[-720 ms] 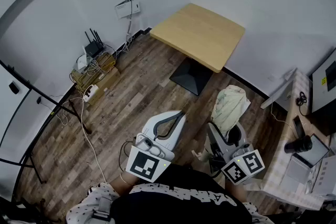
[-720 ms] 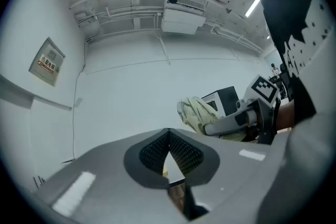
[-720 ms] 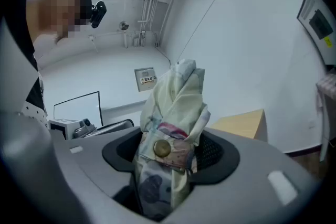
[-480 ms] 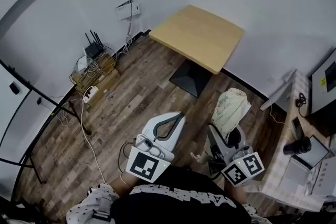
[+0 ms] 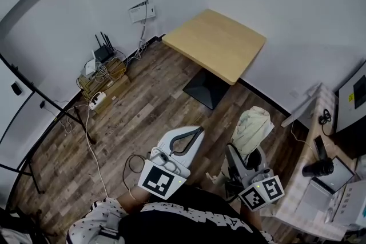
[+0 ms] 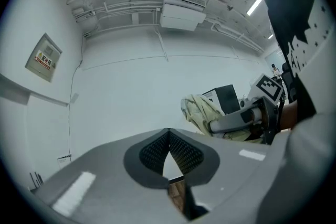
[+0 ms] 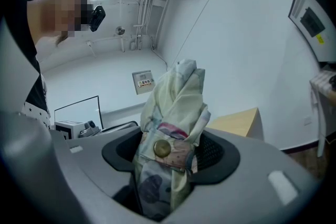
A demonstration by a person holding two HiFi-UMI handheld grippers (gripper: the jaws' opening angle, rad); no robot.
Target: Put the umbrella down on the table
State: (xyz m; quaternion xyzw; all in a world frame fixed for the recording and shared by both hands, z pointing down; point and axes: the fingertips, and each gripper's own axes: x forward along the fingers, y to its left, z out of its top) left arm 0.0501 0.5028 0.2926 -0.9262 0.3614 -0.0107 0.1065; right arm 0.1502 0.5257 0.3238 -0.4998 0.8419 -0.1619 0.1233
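A folded pale-yellow umbrella (image 7: 173, 113) with a snap strap stands upright between the jaws of my right gripper (image 7: 173, 150), which is shut on it. The head view shows the umbrella (image 5: 251, 126) above the right gripper (image 5: 245, 151), close to the person's body and over the wood floor. The square light-wood table (image 5: 220, 43) stands further off by the white wall. My left gripper (image 5: 196, 131) is held level beside the right one, its jaws shut on nothing. In the left gripper view its pads (image 6: 181, 150) meet at the tip, with the umbrella (image 6: 202, 110) off to the right.
The table rests on a black base plate (image 5: 207, 87). Routers and tangled cables (image 5: 103, 68) sit on boxes by the left wall. Black stand legs (image 5: 34, 123) cross the floor at left. A side desk (image 5: 323, 180) with devices is at the right.
The whole head view has slid a little downward in the picture. Both grippers keep their places near the body, and the right one still holds the umbrella.
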